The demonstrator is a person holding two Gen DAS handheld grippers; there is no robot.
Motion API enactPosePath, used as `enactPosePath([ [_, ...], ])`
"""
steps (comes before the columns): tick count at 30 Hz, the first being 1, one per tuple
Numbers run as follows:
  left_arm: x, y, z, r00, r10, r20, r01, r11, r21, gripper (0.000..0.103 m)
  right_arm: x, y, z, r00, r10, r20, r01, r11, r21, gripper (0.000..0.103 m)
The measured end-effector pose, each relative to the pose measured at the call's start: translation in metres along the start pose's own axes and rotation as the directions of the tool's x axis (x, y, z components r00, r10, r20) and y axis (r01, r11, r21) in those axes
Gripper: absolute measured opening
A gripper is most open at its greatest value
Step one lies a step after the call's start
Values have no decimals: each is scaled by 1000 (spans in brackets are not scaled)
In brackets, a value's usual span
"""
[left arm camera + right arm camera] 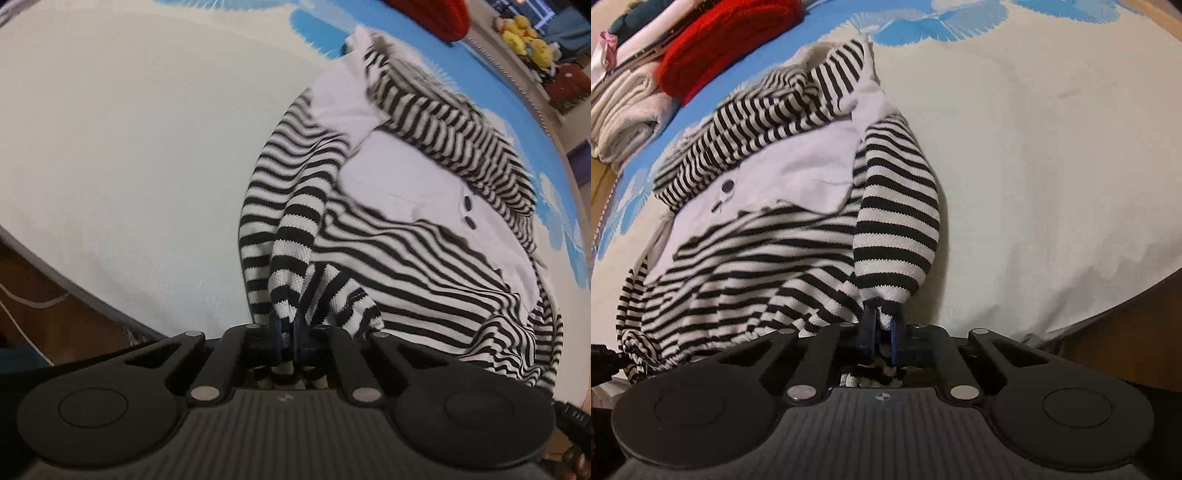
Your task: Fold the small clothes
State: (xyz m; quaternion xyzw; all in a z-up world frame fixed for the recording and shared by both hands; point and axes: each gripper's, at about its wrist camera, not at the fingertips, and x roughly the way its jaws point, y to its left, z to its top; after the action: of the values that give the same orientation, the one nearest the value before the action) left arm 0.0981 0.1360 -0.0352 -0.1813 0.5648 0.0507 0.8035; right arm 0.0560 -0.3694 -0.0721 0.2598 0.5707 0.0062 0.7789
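Left wrist view: the left claw (290, 330) is clamped on striped cloth, its blue fingers (277, 332) pressed together with a bunch of the striped top (388, 243) pinched between them; the fabric rises from the claw in a gathered fold and spreads out across the surface (129, 147) — black and white bands around a plain white front panel (406, 177) with two dark buttons (469, 208); a striped sleeve lies folded over the upper part of the top; beyond it the cover turns blue with a pale pattern, and a red knit (432, 14) sits at the far edge; yellow soft toys (524, 37) stand past the surface's rim, well apart from the top.

Right wrist view: the right claw (882, 332) is likewise closed on the striped top (757, 258), gripping the end of a striped sleeve (897, 221) that hangs taut from the pinch; the rest of the garment lies crumpled to the left of it; farther left a stack of folded clothes (631, 110) — cream and white — rests beside the red knit (727, 44).
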Motion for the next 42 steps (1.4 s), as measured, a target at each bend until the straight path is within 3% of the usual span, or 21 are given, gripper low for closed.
enactPosePath([
  [5,-37,-21,1,996,-24,81,14,992,122,4,-36,6,10,993,50,107,-50,999,-2,4],
  [10,-95,-32,8,982,-99,163,64,976,207,4,-100,12,32,956,146,254,-142,989,-37,3],
  [15,-170,-26,-2,956,-198,219,136,954,268,4,-170,13,29,915,208,344,-195,978,-74,2],
  [18,-215,-18,-17,930,-263,255,185,939,291,4,-217,12,16,899,259,354,-233,966,-115,2],
  [20,-226,-16,-24,919,-297,259,219,931,292,4,-246,9,7,880,293,373,-262,956,-132,2],
  [23,-213,-20,-21,924,-293,246,216,930,297,4,-261,2,5,876,289,386,-265,957,-116,2],
  [28,-157,-35,18,945,-247,217,186,945,268,4,-211,9,33,915,209,345,-181,977,-111,2],
  [31,-113,-47,62,955,-221,197,172,955,240,4,-168,18,67,936,162,313,-135,985,-105,2],
  [35,-54,-65,137,965,-184,186,151,972,181,4,-106,37,131,954,111,279,-85,991,-105,2],
  [38,-5,-65,190,965,-210,157,204,977,57,7,-51,46,187,960,90,267,-74,995,-70,2],
  [39,13,-60,202,964,-231,135,233,972,-1,16,-33,47,200,959,85,271,-71,996,-61,3],
  [40,33,-51,212,961,-259,97,268,958,-98,38,-13,46,213,960,78,268,-68,997,-46,5],
  [42,57,-33,215,950,-311,23,307,919,-246,52,24,40,228,971,53,232,-54,999,-2,21],
])
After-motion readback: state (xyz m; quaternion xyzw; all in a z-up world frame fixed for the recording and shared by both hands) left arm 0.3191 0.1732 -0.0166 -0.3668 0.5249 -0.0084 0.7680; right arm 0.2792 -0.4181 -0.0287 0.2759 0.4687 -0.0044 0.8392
